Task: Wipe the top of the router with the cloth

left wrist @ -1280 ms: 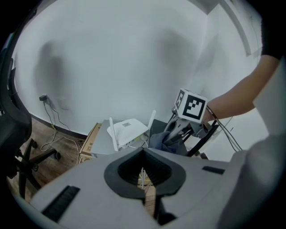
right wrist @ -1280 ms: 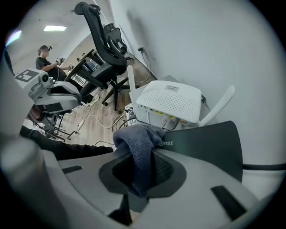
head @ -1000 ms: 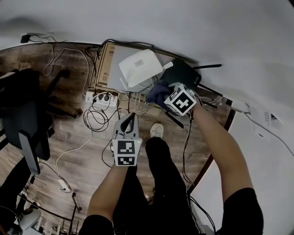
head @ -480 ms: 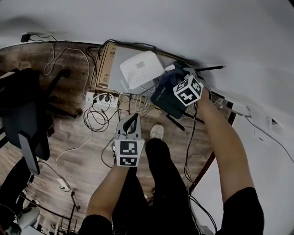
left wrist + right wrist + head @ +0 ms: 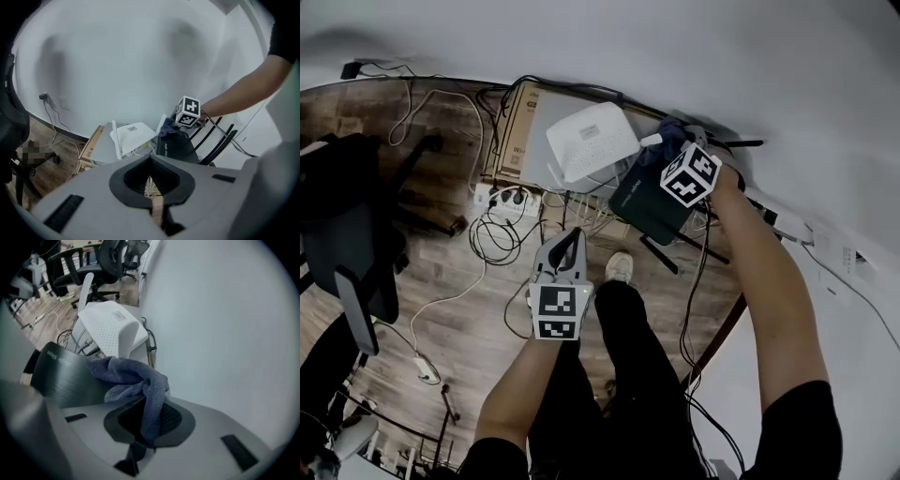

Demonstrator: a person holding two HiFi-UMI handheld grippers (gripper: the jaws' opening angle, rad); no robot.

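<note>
A black router (image 5: 649, 204) lies beside a white router (image 5: 592, 141) against the wall. My right gripper (image 5: 680, 155) hovers at the black router's far end, shut on a dark blue cloth (image 5: 671, 137) that drapes onto that end. In the right gripper view the cloth (image 5: 136, 376) hangs out of the gripper (image 5: 145, 427) and rests on the black router (image 5: 65, 376), with the white router (image 5: 110, 331) behind. My left gripper (image 5: 566, 247) hangs over the floor, shut and empty, well short of both routers. From the left gripper view, the gripper (image 5: 151, 183) faces the black router (image 5: 176, 147).
The white router sits on a grey box inside a cardboard carton (image 5: 511, 131). A white power strip (image 5: 508, 202) and tangled cables (image 5: 492, 244) lie on the wooden floor. An office chair (image 5: 347, 216) stands at left. A person's shoe (image 5: 621, 267) is below the routers.
My right gripper has carried the cloth across the black router's top, from its near left side up to its far end by the wall. The left gripper has barely moved.
</note>
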